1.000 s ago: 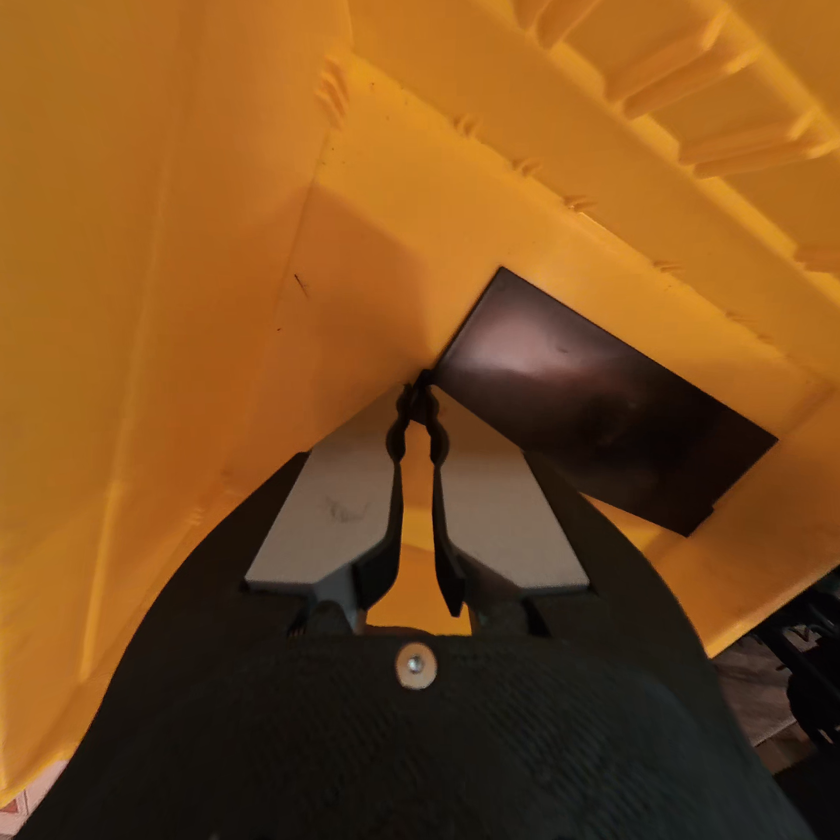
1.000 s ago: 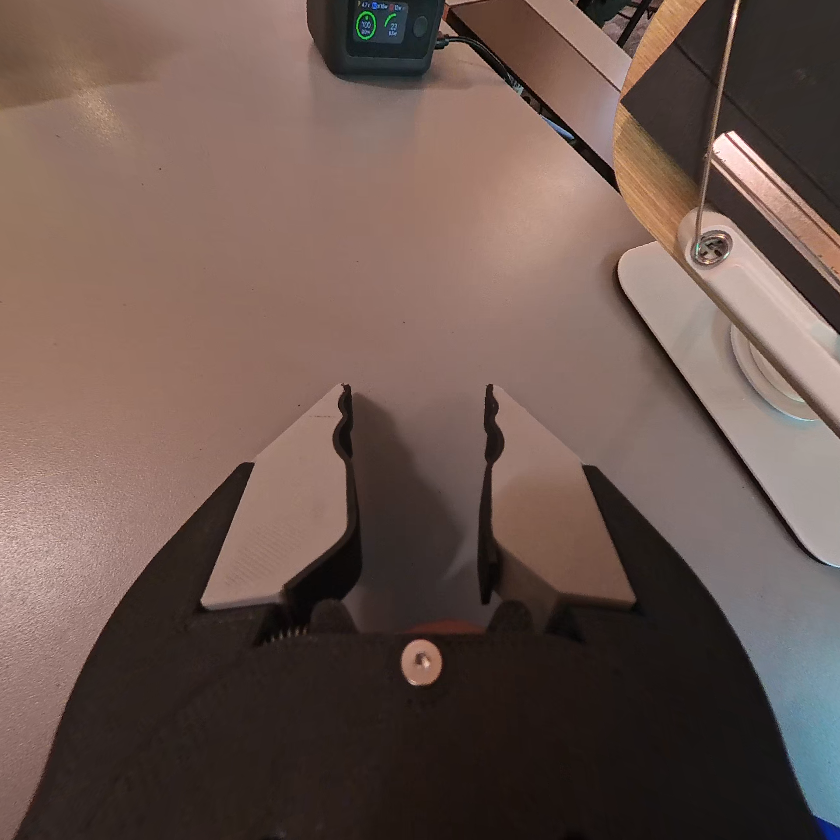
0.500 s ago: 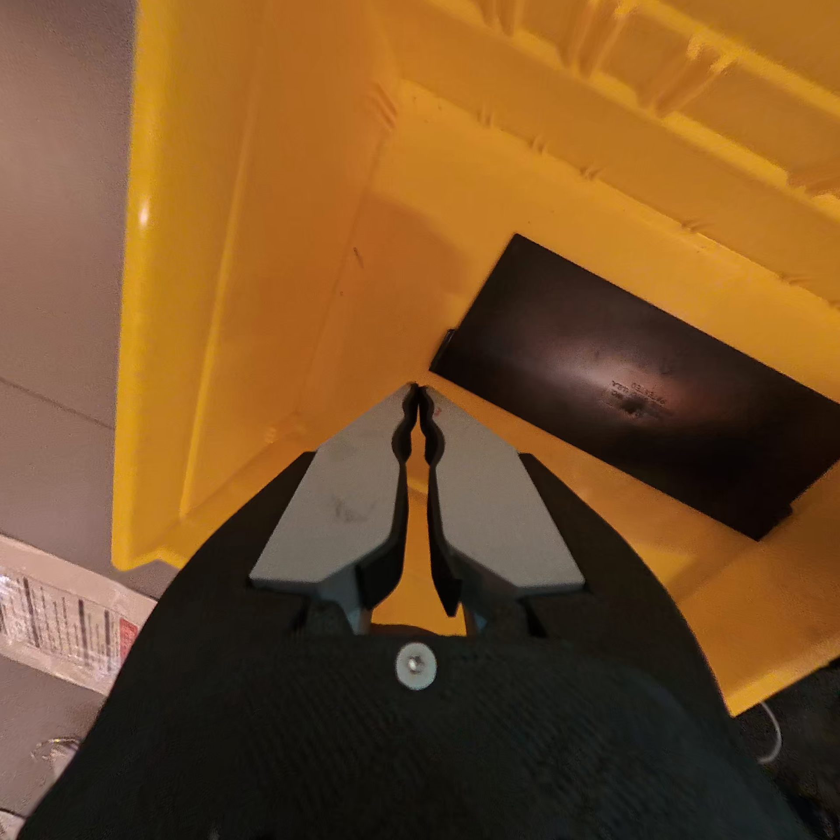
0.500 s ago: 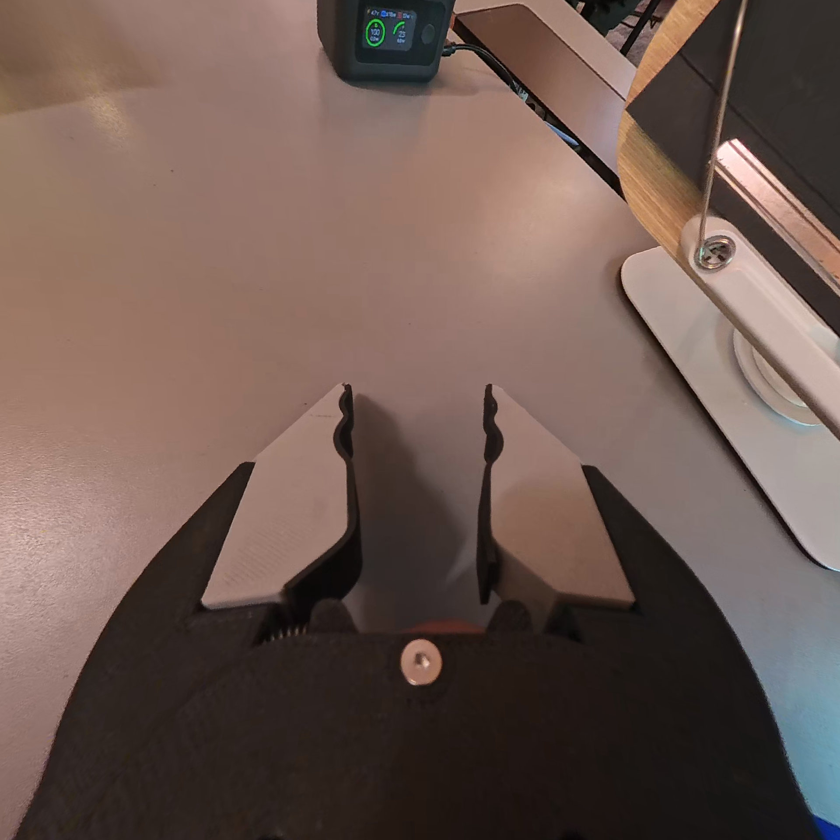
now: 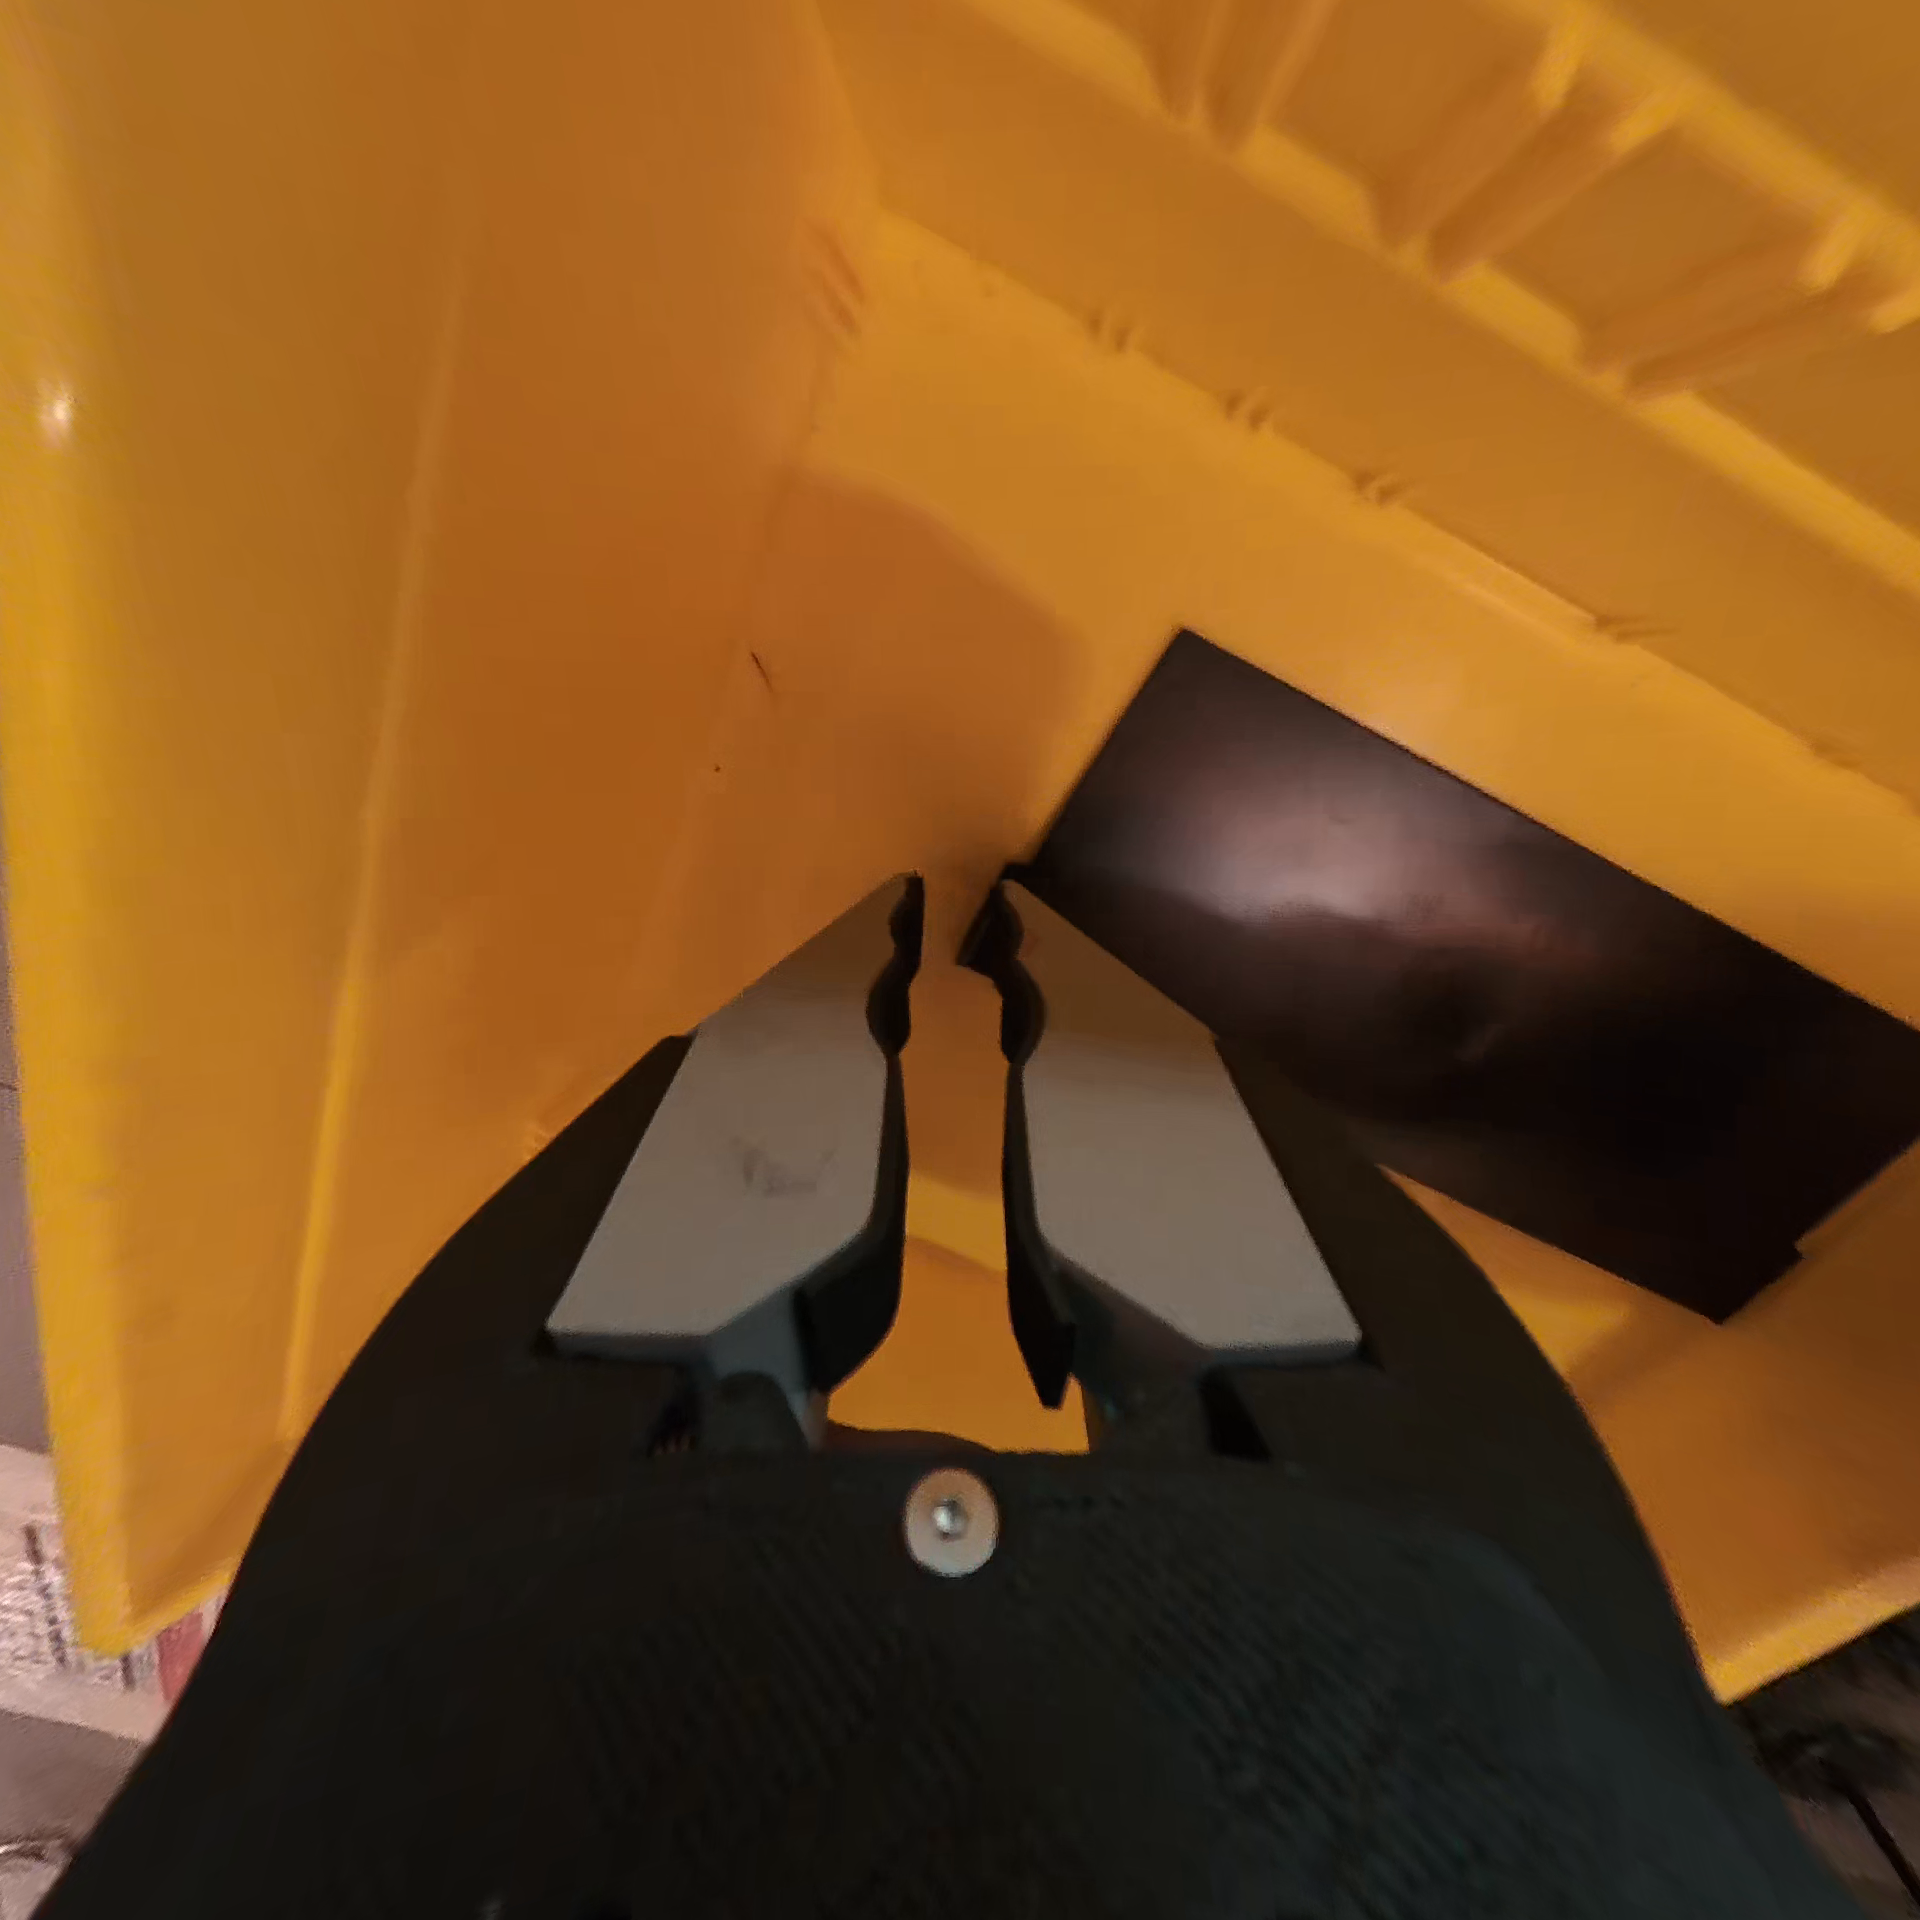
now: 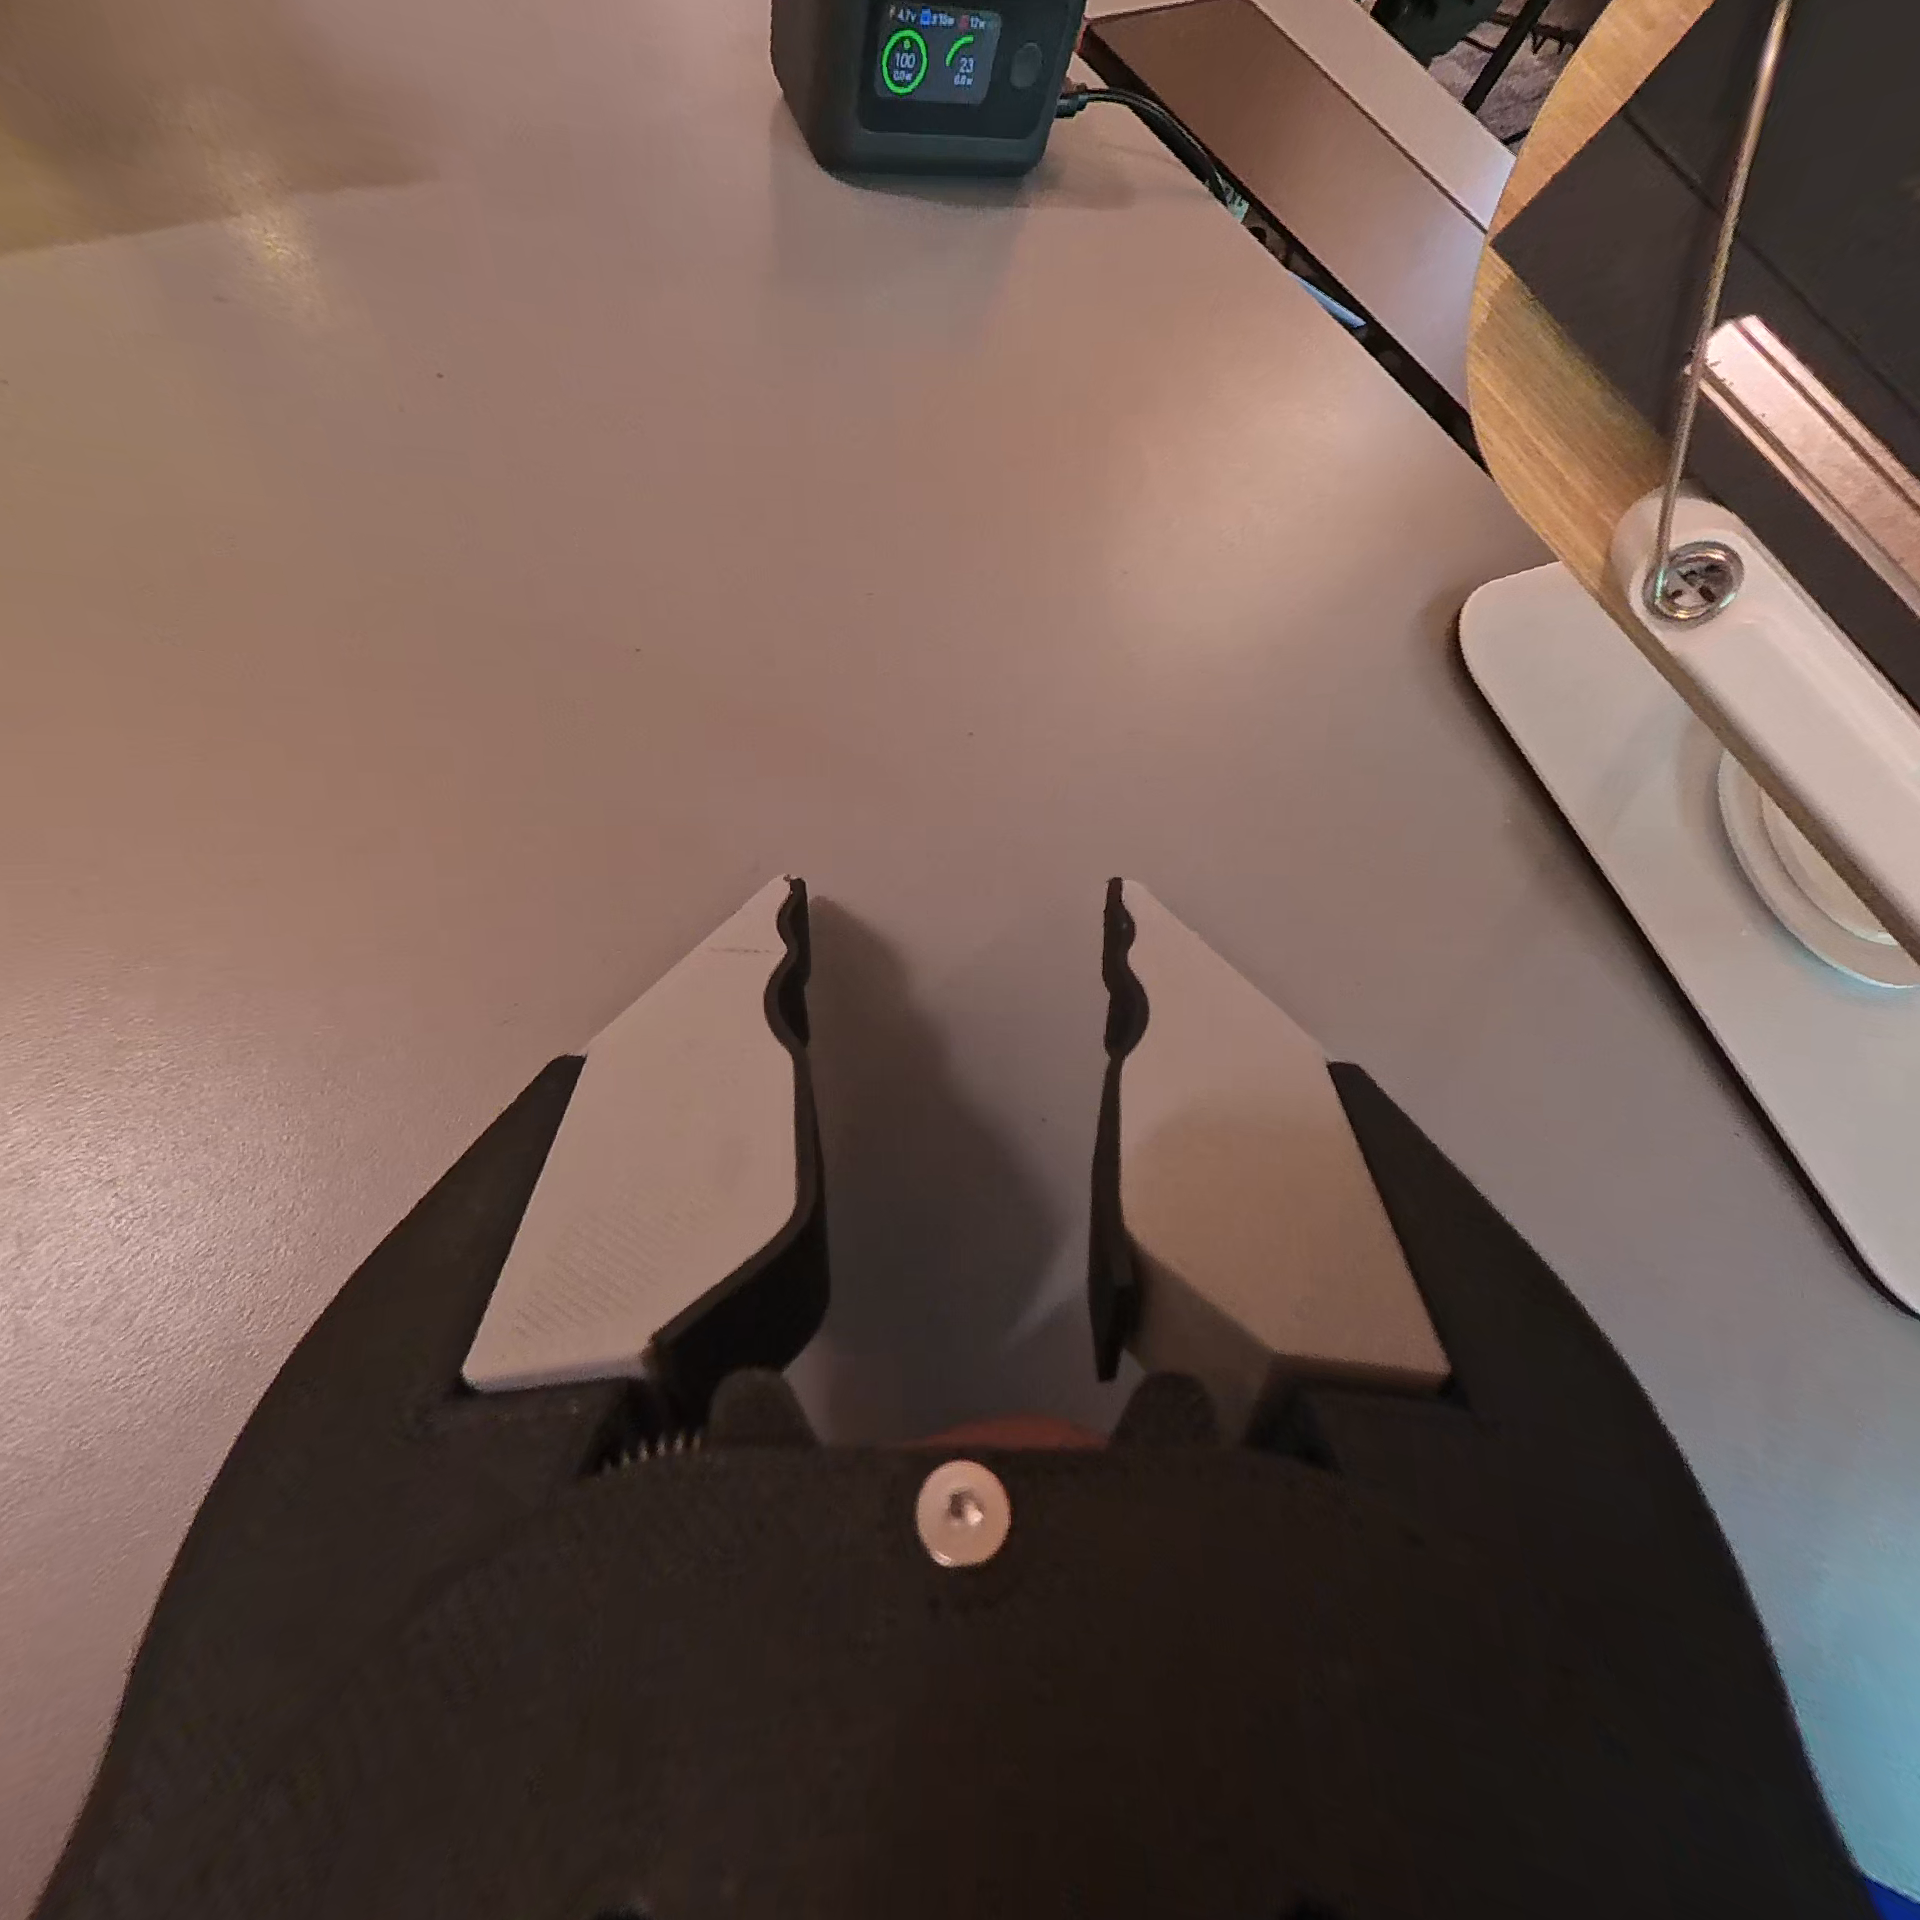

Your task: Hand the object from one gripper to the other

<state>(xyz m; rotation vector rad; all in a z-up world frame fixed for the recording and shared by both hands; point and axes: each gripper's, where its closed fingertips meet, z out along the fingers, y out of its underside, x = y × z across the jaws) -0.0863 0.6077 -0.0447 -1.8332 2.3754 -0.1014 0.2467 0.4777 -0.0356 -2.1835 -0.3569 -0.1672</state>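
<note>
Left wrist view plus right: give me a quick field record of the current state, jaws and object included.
left gripper: jaws slightly apart, empty, inside yellow bin
object: flat black panel on bin floor against the wall, its corner at the right fingertip; contact unclear
right gripper: jaws open, empty, over grey table
table items: small power station with lit screen, white stand base
handover: not started

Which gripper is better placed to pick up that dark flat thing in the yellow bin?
Left. The left gripper is inside the bin, slightly open, tips at the dark plate's corner. The right gripper hangs open over a bare table.
</note>
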